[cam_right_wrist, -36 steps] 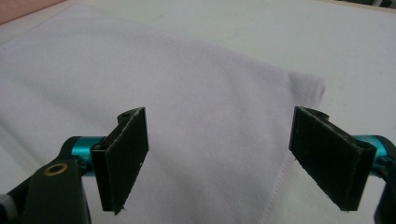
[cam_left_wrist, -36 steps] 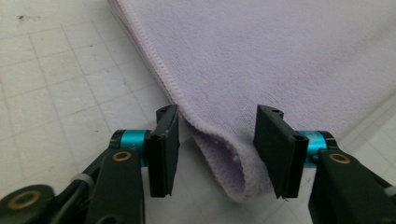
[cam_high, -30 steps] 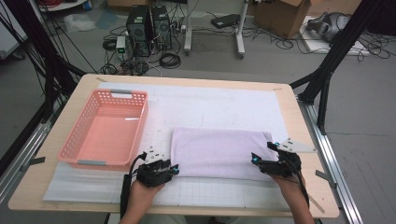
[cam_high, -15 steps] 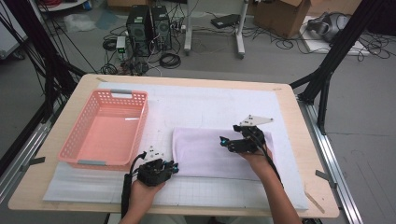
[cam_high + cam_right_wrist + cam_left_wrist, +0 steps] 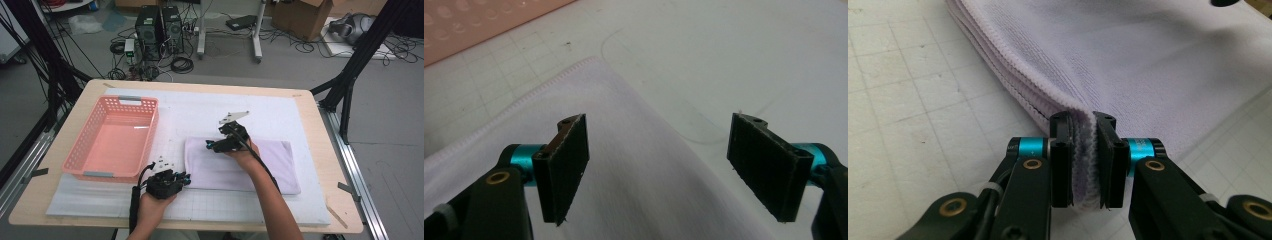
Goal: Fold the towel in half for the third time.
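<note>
A folded lavender towel [image 5: 260,165] lies on the white gridded mat [image 5: 200,110]. My left gripper [image 5: 184,177] sits at the towel's near left corner. In the left gripper view its jaws have just been closing, and the left gripper [image 5: 1083,122] is now shut on the layered edge of the towel [image 5: 1128,60]. My right gripper [image 5: 211,145] hovers over the towel's far left part. The right gripper [image 5: 659,130] is open. Its jaws have narrowed slightly, and the towel [image 5: 624,190] lies below them, not pinched.
A pink plastic basket [image 5: 107,174] stands with nothing in it on the left of the mat, just beyond my left hand. Its wall [image 5: 474,25] shows at the top left of the right gripper view. The wooden table's edge [image 5: 330,150] runs along the right.
My right gripper has swept from the towel's near right corner across to its far left part. The left hand stayed at the near left corner.
</note>
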`<state>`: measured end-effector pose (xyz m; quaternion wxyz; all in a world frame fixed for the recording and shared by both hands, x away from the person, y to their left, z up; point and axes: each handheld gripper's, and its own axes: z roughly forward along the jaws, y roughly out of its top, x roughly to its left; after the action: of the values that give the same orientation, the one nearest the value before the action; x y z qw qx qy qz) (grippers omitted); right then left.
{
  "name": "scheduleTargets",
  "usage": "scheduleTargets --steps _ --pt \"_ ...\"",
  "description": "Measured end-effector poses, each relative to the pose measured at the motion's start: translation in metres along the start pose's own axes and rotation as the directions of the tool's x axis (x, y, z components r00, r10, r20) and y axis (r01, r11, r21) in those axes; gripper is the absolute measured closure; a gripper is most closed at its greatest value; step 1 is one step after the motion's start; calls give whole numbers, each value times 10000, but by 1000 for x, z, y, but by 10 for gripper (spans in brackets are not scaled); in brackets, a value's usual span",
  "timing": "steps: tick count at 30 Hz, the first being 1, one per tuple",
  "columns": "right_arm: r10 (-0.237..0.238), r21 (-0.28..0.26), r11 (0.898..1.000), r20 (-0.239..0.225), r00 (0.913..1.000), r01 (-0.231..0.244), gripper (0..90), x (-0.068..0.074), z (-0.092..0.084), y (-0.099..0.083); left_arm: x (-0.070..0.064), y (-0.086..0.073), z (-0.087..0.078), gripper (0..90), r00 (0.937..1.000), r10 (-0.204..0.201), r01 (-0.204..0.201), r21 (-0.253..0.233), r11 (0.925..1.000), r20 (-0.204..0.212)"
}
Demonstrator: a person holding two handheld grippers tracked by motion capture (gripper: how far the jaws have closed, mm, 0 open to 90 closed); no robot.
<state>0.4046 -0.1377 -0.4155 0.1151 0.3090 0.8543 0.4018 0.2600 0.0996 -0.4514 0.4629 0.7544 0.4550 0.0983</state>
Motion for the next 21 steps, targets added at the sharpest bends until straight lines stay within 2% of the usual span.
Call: scheduleTargets --steps 7,11,16,19,20,21 --pt "-324 494 9982 -475 9983 347 287 16 36 22 2 0 -2 789 9999 -146 146 -47 9999 64" --pt "-480 932 9942 -692 9964 544 373 24 54 28 2 0 -2 790 9998 -201 201 11 9998 75" --pt "-671 1383 9874 -732 9951 768 467 31 68 32 3 -1 -3 791 9996 -261 261 24 9997 53" --pt "-553 1424 9874 -972 9937 689 585 29 69 33 4 -1 -4 792 9995 -316 315 29 9995 53" --pt "-632 1438 9866 -962 9934 767 658 30 68 33 5 -1 -4 792 9994 -336 336 29 9994 19" --pt "-931 1475 9834 -877 9918 1053 755 32 67 34 5 -1 -5 793 9995 -328 328 34 9995 -3"
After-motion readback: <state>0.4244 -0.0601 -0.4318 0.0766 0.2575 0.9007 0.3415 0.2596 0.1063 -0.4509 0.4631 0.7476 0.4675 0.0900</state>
